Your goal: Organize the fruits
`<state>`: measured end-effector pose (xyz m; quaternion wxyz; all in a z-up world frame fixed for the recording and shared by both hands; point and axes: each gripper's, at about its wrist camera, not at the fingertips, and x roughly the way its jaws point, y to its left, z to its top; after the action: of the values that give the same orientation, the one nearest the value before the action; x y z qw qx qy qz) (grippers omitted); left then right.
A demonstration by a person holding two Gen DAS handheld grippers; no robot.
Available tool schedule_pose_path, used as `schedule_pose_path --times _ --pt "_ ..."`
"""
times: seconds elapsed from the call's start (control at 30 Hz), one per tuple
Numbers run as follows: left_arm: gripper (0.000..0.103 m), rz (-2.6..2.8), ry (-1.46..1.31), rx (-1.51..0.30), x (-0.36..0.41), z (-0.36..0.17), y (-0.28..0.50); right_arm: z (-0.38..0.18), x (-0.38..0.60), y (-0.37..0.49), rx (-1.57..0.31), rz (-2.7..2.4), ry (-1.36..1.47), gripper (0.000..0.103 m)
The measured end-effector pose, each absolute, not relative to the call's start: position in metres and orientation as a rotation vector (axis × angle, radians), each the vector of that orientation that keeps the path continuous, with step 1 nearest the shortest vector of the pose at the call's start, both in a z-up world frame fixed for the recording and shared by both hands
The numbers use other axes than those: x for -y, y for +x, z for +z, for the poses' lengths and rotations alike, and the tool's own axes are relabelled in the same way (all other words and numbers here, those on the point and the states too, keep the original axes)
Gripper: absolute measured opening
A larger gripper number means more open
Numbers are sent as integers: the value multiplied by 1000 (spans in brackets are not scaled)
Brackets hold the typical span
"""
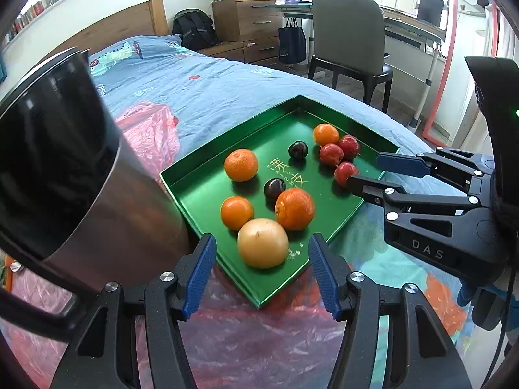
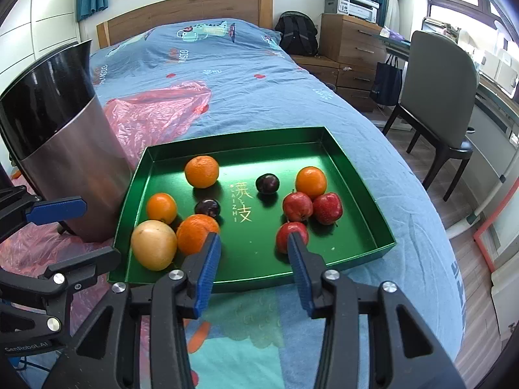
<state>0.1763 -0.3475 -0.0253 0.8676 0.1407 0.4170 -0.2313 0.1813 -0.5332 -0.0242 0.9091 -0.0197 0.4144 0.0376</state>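
A green tray [image 1: 324, 223] [image 2: 343, 227] lies on the bed. It holds several oranges [image 1: 241, 165] [image 2: 201, 171], two dark plums [image 1: 297, 149] [image 2: 267, 183], three red apples [image 1: 331, 154] [image 2: 297, 206] and a big yellow fruit [image 1: 262, 243] [image 2: 154, 244]. My left gripper [image 1: 262, 243] is open above the tray's near corner; the yellow fruit sits on the tray below its gap, untouched. My right gripper [image 2: 253, 239] [image 1: 366, 170] is open over the tray's front edge. One red apple [image 2: 287, 235] shows just behind its right finger, apart from the pads.
A tall steel bin [image 1: 81, 178] [image 2: 74, 162] stands close to the tray's left side. Pink plastic sheeting [image 1: 149, 136] [image 2: 155, 110] lies under and behind it. Right of the bed stand a chair [image 1: 347, 32] [image 2: 434, 97] and a desk.
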Motion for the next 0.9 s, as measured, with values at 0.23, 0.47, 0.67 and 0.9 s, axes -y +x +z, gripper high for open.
schedule_pose_path --times 0.23,0.47,0.67,0.9 --pt "54 -445 254 -886 301 -20 149 -15 501 153 -854 130 -40 47" --pt "54 -410 254 -868 268 -11 123 -12 464 130 -863 187 -50 48" --pt "55 -363 227 -859 236 -4 105 -5 433 113 -852 228 -44 50" --pt "56 -282 178 -857 194 -1 88 -5 395 100 -859 273 -41 55"
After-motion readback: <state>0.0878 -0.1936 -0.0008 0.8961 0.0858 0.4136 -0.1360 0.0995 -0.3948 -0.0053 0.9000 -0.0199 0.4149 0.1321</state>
